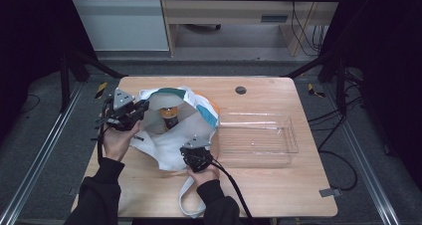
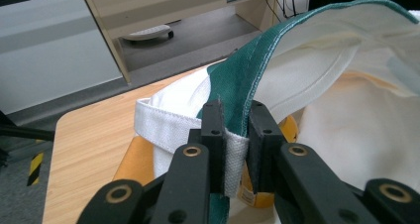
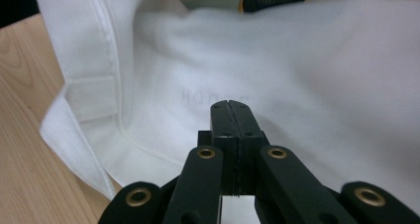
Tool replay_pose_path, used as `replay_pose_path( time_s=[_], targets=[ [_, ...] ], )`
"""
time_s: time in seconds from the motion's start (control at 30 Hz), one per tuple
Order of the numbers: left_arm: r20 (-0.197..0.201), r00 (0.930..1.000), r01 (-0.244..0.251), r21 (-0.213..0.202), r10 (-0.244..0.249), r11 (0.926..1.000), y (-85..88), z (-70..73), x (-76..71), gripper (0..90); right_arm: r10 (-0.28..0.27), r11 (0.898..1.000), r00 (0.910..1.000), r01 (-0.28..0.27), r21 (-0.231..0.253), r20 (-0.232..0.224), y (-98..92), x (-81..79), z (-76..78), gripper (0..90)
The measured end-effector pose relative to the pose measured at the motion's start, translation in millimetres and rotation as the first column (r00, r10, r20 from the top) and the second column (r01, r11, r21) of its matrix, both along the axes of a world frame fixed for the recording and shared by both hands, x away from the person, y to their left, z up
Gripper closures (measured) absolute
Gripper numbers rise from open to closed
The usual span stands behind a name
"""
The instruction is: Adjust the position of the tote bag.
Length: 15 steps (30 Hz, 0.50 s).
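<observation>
Lying on the wooden table (image 1: 278, 185) at the centre left of the high view, a white cloth bag (image 1: 164, 153) with teal trim is seen with its mouth held open. The left gripper (image 1: 133, 109) is held at the left of that view, at the bag's left rim, with the left hand (image 1: 117, 140) wrapped under it and the dark-sleeved forearm rising from the bottom left corner. In the left gripper view, its jaws are clamped on the bag's white webbing strap (image 2: 233, 159) where the teal edge (image 2: 252, 80) meets it, and the rim is lifted off the table.

The right gripper (image 1: 195, 148) is seen low at the centre of the high view, at the bag's near edge, with the right hand (image 1: 204, 174) behind it and its cable trailing to the bottom edge. In the right gripper view, its jaws are pressed fully together with nothing between them, the tips pointing at white cloth; whether the cloth is touched cannot be told.

An orange bottle with a dark label (image 1: 169, 116) is seen inside the bag's mouth; most of it is hidden by the cloth, and its label is cut off at the top of the right gripper view. A clear plastic tray (image 1: 286, 145) is seen just right of the bag. Faint print on the cloth is too blurred to be read.
</observation>
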<state>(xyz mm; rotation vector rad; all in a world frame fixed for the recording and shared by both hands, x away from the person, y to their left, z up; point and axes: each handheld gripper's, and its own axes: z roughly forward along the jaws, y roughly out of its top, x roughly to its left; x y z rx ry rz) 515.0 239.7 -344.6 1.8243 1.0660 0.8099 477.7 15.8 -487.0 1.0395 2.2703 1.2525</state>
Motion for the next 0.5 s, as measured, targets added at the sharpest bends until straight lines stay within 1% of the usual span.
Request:
replay_pose_path(
  time_s=[0.13,0.3,0.33,0.4,0.5],
  targets=[
    [0.000,1.0000,-0.004,-0.008,0.004,1.0000,-0.1,1.2,1.8,80.1,0.006,0.999,0.9998,-0.007,-0.041,-0.021,3.4,1.4,-9.2,90.0],
    [0.000,0.9999,-0.014,-0.021,0.014,0.9997,0.1,5.1,5.8,80.2,0.004,0.997,0.9988,-0.008,-0.082,-0.049,7.6,1.9,-15.7,90.0],
    [0.000,0.9998,-0.018,-0.023,0.018,0.9996,0.0,6.2,7.2,80.3,0.003,0.996,0.9990,-0.007,-0.093,-0.045,8.8,1.9,-17.3,90.0],
    [0.000,0.9997,-0.026,-0.023,0.026,0.9994,-0.5,8.4,10.6,80.3,0.009,0.995,0.9991,-0.013,-0.096,-0.041,10.2,0.9,-18.5,90.0],
    [0.001,0.9994,-0.036,-0.031,0.036,0.9989,-1.5,11.3,17.0,80.4,0.003,0.995,0.9990,-0.007,-0.095,-0.044,11.2,-0.3,-18.7,90.0]
  ],
)
